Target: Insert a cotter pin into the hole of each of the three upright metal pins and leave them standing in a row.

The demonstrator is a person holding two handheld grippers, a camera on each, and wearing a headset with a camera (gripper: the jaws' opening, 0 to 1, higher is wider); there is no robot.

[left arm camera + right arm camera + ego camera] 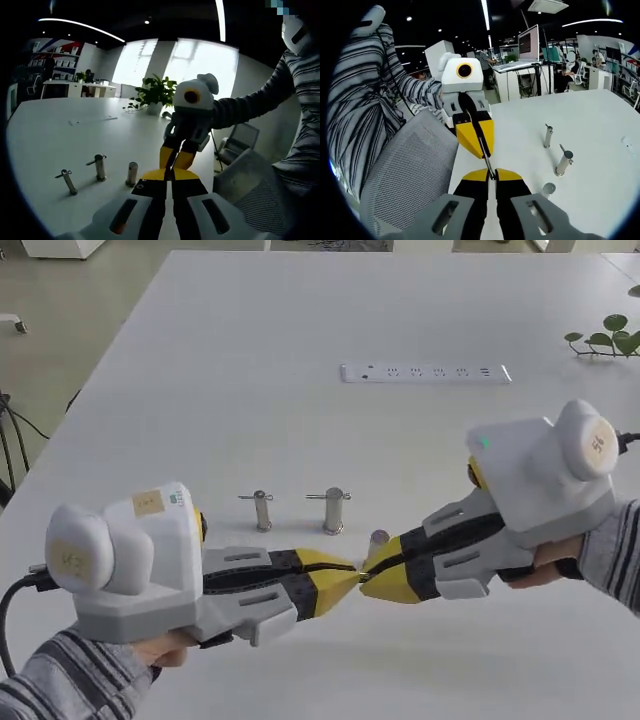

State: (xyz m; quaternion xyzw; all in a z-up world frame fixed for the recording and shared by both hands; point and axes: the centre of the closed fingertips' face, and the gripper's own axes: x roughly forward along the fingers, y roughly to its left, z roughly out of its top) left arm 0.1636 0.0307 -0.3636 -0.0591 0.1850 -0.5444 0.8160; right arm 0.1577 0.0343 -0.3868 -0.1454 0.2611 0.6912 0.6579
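Note:
Three upright metal pins stand in a row on the white table (200, 390). The left pin (262, 510) and the middle pin (334, 510) each carry a cotter pin through the top. The third pin (379, 538) is bare and partly hidden behind my right gripper (366, 580). In front of the row my left gripper (353, 576) meets the right one tip to tip. A thin cotter pin (486, 157) runs from the left gripper's shut jaws into the right gripper's shut tips. The bare pin (132, 173) stands just left of the tips in the left gripper view.
A white power strip (425, 373) lies on the table beyond the pins. A potted plant (608, 337) sits at the far right edge. A grey mesh chair (415, 170) stands by the table's near edge.

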